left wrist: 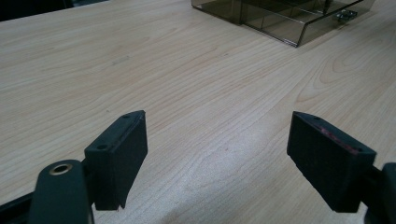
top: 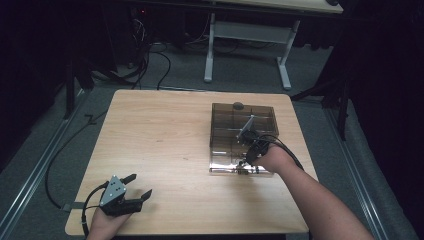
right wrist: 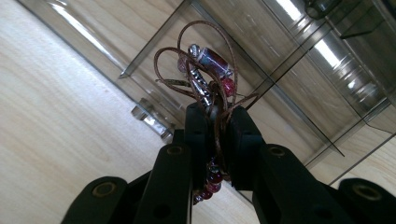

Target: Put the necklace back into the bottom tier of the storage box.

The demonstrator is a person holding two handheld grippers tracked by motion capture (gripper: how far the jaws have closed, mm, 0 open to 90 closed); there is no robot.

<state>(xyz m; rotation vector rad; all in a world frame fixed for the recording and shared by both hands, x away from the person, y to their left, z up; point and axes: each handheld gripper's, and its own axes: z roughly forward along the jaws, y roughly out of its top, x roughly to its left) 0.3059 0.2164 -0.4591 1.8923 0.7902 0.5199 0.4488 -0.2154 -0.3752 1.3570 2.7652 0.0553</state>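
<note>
— What's closest to you there?

— The right gripper (right wrist: 217, 116), clenched on a tangle of brown cord with red beads (right wrist: 205, 74). The bracelet sticks up from between the pads, more beads hanging below.

— And where is it?

— Held just over the near edge of the smoky clear organizer box (top: 220, 125), above its front compartments, on the table (top: 160, 145).

— The other hand?

— The left gripper (top: 136, 186) rests at the table's near left corner, jaws spread wide, nothing between them.
</note>
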